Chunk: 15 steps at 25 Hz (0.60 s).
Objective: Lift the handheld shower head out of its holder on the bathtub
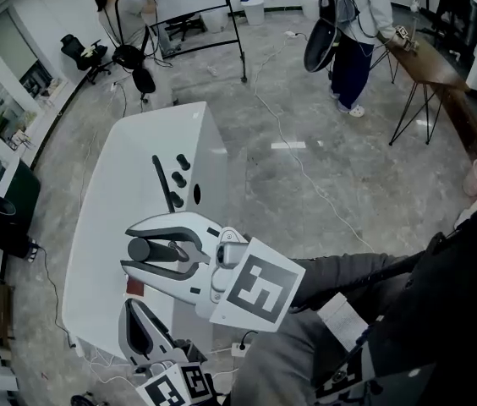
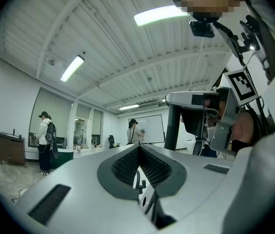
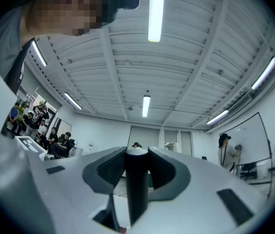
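Observation:
The white bathtub point(image 1: 128, 167) stands below me at the left in the head view, with black knobs point(image 1: 179, 176) and a black hose point(image 1: 162, 184) on its deck. My right gripper point(image 1: 133, 248) is shut on the dark, round handle of the shower head point(image 1: 161, 250) and holds it above the tub's near end. In the right gripper view the black handle point(image 3: 137, 194) stands upright between the pads of that gripper point(image 3: 137, 155). My left gripper point(image 1: 130, 311) hangs lower, near the tub's front corner. Its pads meet with nothing between them point(image 2: 138, 149).
A person stands at a whiteboard point(image 1: 120, 15) at the far left, and another stands by a wooden table point(image 1: 429, 57) at the far right. Cables run across the grey floor, and a power strip point(image 1: 238, 348) lies near my feet.

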Each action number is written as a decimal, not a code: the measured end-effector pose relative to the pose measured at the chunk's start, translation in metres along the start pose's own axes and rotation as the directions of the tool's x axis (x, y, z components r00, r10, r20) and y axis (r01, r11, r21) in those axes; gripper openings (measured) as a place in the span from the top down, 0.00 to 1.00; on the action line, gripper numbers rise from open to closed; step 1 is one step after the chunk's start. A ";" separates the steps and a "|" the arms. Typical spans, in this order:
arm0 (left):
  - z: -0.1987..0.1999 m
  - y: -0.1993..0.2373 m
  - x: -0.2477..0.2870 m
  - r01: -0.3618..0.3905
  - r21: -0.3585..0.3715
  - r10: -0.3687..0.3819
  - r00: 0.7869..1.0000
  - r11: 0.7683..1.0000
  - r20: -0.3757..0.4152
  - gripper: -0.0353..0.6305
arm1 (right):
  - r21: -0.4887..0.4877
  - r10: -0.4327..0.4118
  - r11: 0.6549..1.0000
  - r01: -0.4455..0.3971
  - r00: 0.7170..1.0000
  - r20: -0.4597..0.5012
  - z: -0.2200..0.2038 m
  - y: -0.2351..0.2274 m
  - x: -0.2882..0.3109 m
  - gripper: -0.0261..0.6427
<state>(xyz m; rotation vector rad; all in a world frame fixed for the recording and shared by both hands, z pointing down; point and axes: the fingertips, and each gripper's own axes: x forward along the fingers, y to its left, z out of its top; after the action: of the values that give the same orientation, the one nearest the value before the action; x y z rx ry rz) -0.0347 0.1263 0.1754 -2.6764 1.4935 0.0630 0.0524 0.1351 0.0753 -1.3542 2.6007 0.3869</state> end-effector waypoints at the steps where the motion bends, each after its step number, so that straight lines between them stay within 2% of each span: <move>1: 0.002 0.000 -0.005 -0.001 0.002 0.001 1.000 1.000 0.001 0.94 | -0.008 0.003 1.000 -0.003 1.000 0.004 0.003 0.004 -0.001 0.75; 4: 0.017 -0.010 -0.029 -0.017 0.012 0.017 1.000 1.000 0.013 0.94 | 0.038 -0.015 0.999 0.013 0.999 0.033 0.022 0.020 -0.017 0.75; 7: 0.026 -0.047 -0.034 -0.055 0.023 0.054 0.998 0.998 0.023 0.94 | 0.120 -0.009 0.993 0.006 1.000 0.021 0.030 0.006 -0.052 0.75; 9: 0.026 -0.062 -0.018 -0.038 0.026 0.037 0.999 0.999 0.030 0.94 | 0.082 -0.009 0.997 0.007 1.000 0.023 0.031 -0.013 -0.060 0.75; 11: 0.019 -0.055 -0.002 -0.010 0.030 0.009 0.999 0.999 0.031 0.94 | 0.026 -0.017 1.000 0.016 0.999 0.030 0.024 -0.023 -0.054 0.75; 15: -0.017 -0.032 0.000 -0.039 0.041 0.039 0.999 0.998 0.003 0.94 | 0.023 -0.002 1.000 0.001 1.000 0.011 -0.018 -0.023 -0.039 0.75</move>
<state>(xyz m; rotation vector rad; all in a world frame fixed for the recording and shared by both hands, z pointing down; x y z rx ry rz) -0.0074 0.1415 0.1939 -2.6148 1.5292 0.0365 0.0923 0.1470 0.0994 -1.3426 2.5869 0.3616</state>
